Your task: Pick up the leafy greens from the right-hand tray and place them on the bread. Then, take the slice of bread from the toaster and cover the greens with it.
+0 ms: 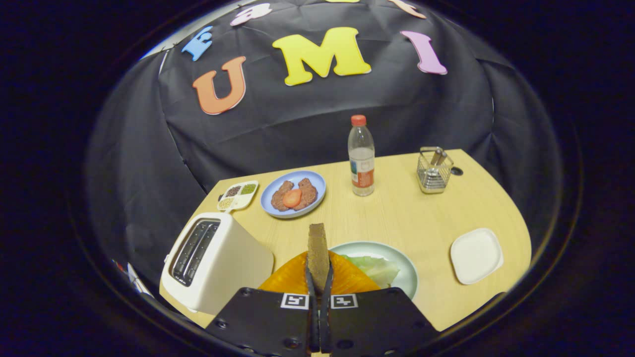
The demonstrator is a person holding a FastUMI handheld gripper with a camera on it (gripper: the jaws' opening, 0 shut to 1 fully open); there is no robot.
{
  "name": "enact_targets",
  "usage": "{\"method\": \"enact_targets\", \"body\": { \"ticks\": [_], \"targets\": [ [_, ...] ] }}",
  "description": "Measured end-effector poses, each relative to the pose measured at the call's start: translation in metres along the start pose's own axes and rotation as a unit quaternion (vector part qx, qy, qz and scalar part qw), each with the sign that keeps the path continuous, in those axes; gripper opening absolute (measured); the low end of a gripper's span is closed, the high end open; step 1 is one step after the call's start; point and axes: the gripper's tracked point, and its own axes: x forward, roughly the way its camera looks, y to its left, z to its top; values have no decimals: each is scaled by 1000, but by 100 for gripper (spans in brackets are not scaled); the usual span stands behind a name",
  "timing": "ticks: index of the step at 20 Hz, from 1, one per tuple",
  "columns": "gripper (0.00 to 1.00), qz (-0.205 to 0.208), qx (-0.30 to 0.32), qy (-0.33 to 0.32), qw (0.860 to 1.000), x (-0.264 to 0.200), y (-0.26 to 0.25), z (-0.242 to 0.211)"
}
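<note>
Gripper view: claw [319, 277] pinches upright brown bread slice [317, 248] above pale green plate [404, 270] of lettuce [379, 267]; edge-held, it might tilt and land off-centre.

- Pale wood-grain table [397, 218], light tan all over.
- Cream-white toaster [218, 265] with dark slots.
- Brown slice of bread [318, 253], pinched upright in the hand-held gripper [319, 290].
- Bright orange ribbed plate [292, 280] under it.
- Pale green leafy greens [377, 267] on a mint-green plate [404, 263].
- Blue plate [270, 196], brown patties, a red-orange slice on top.
- Clear bottle [361, 158], red cap, orange-and-white label.
- Plain white square dish [476, 255].
- Shiny silver wire basket [434, 171].
</note>
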Motion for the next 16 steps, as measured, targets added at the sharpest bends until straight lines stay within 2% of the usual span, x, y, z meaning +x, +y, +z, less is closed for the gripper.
{"method": "enact_targets", "body": {
  "ticks": [4,8,9,11,13,14,16],
  "targets": [
    [3,21,11,9,1000,18,-4,-11],
    [11,10,4,10,1000,18,-29,-14],
    [16,5,2,12,1000,20,-37,-16],
    [18,-3,-1,16,1000,20,-52,-20],
    [30,-8,-9,22,1000,22,-67,-25],
    [31,-14,-12,27,999,23,-75,-27],
    [45,-19,-14,31,999,24,-89,-29]
  ]
}}
